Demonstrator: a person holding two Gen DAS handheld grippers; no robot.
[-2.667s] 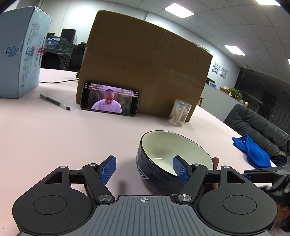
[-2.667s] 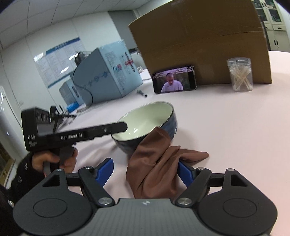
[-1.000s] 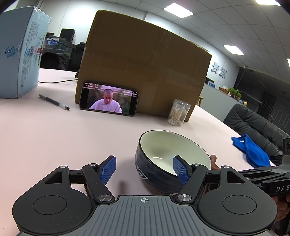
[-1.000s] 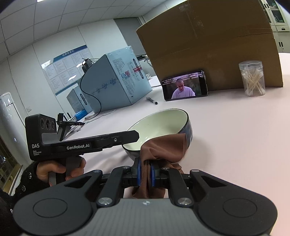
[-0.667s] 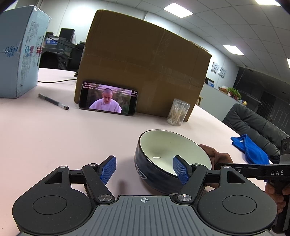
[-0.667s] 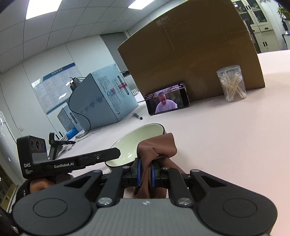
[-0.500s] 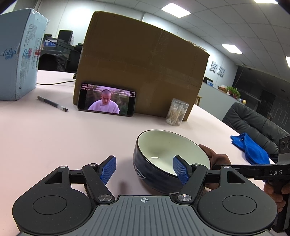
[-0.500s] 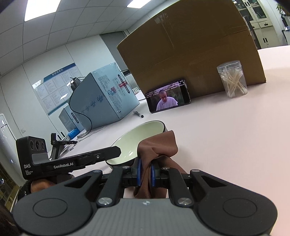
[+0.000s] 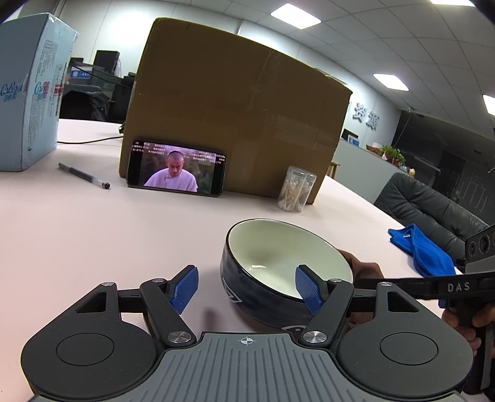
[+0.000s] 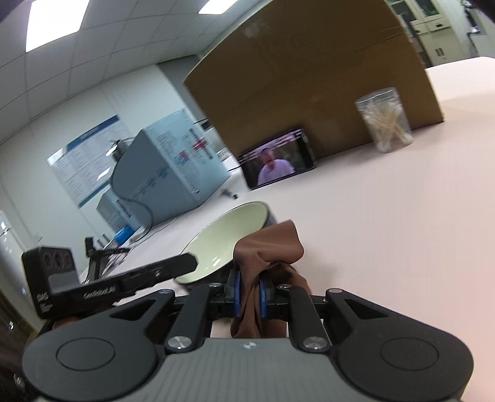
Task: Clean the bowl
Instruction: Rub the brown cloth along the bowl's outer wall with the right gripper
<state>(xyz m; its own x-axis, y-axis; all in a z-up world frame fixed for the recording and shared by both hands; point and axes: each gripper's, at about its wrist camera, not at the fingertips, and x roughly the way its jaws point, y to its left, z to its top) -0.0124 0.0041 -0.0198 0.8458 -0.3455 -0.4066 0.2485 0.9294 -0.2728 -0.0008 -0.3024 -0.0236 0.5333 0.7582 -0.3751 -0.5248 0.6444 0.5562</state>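
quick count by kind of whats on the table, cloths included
bowl: 1
cloths: 2, brown cloth, blue cloth
boxes: 2, cardboard box, light blue box
phone: 1
pen: 1
jar of cotton swabs: 1
total: 8

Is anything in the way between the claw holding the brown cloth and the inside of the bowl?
Nothing visible. The right claw grips the brown cloth right beside the bowl, whose pale inside lies open. The left claw straddles the near rim.

An office with white walls [image 9: 102, 34], lit ceiling panels [image 9: 295, 15] and a black leather sofa [image 9: 433, 213].
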